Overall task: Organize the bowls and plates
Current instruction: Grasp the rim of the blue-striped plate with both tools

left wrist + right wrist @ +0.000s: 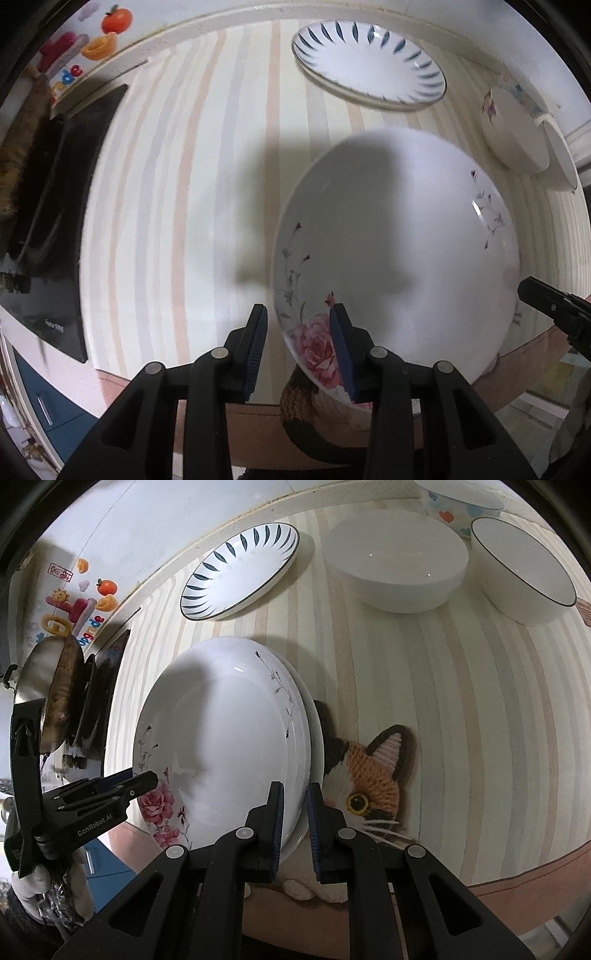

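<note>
A large white plate with pink roses [399, 236] [225, 738] is held tilted above the striped table near its front edge. My left gripper [299, 343] [147, 775] straddles its rose-painted rim with the jaws apart. My right gripper [295, 812] [532, 291] is shut on the plate's opposite rim. A blue-leaf patterned plate [369, 62] [240, 568] lies at the back. A white bowl [395, 561] and a dark-rimmed bowl [524, 568] stand at the back right; both show in the left wrist view [517, 129].
A knitted cat mat [369, 775] lies under the held plate. A heart-patterned bowl [458, 502] stands at the far back. A black cooktop [59, 206] with a pan [55, 690] is to the left. The wall [147, 524] runs behind the table.
</note>
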Demonstrator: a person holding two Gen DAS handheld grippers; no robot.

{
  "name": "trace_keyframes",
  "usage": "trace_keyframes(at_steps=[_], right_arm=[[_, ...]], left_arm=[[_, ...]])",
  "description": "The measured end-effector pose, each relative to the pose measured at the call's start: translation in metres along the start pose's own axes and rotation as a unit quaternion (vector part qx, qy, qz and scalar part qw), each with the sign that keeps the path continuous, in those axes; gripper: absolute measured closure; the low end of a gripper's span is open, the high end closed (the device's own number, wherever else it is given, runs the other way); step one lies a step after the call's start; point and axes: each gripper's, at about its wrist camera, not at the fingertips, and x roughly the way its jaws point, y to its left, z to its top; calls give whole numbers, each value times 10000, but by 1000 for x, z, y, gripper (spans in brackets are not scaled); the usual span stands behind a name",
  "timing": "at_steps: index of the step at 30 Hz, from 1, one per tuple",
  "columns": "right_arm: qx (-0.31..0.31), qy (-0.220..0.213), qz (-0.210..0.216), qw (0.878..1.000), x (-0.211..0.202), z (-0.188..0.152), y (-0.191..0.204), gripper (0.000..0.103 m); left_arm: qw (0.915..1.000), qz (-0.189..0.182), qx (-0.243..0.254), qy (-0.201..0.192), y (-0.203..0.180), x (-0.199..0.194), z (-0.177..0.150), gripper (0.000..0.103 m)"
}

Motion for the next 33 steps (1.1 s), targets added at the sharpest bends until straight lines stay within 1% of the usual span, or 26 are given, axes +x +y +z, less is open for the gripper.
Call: trace_keyframes(at_steps=[3, 5, 6, 7, 8, 10, 12, 13, 16, 18, 19, 21, 24, 26, 28, 30, 33], right_arm=[[-24, -41, 68, 10000, -13, 4, 3, 88], [-112, -111, 119, 9998, -29, 10, 10, 88], [-158, -140, 149, 9997, -36, 13, 12, 87], [-213, -182, 193, 9994, -44, 18, 17, 83], [-269, -231, 229, 9991, -54, 25, 22, 79], [-381, -307, 266, 9984, -69, 43, 33, 63], [-471, -359, 320, 9977, -78, 61, 41, 60], [-527, -392, 367, 9972, -81, 73, 45, 59], [-572, -393, 362, 9969, -81, 115, 50, 58], [-526, -384, 355, 9972, -75, 148, 47, 57], [-464, -342, 347, 9977, -69, 163, 43, 57], [-285, -208, 422, 9985, -53, 196, 32, 57], [-98, 0, 349, 9993, -23, 239, 17, 58], [-103, 134, 206, 9996, -3, 263, 13, 58], [-106, 236, 157, 9995, 13, 278, 9, 58], [-141, 461, 136, 9987, 31, 289, 7, 58], [-134, 705, 28, 9974, 57, 297, 2, 58]], left_arm=[[9997, -2, -76, -225, 4, -23, 2, 71], [9990, -61, -177, -413, 8, -42, 9, 70], [9984, -112, -241, -506, 9, -50, 13, 70], [9977, -196, -298, -572, 13, -57, 19, 70], [9971, -300, -339, -617, 16, -62, 29, 70], [9956, -431, -421, -713, 24, -67, 52, 68], [9947, -443, -534, -761, 31, -68, 74, 68], [9938, -489, -610, -786, 38, -65, 90, 68], [9921, -611, -776, -770, 46, -57, 122, 68], [9917, -659, -848, -706, 49, -47, 146, 68], [9915, -745, -880, -609, 50, -37, 161, 68], [9907, -860, -958, -437, 52, -20, 180, 68], [9897, -964, -1043, -186, 53, 7, 203, 68], [9896, -968, -1062, -11, 52, 24, 214, 68], [9892, -1011, -1050, 150, 50, 41, 223, 68], [9887, -1045, -1027, 327, 48, 57, 228, 68], [9887, -1048, -960, 482, 43, 72, 230, 68]])
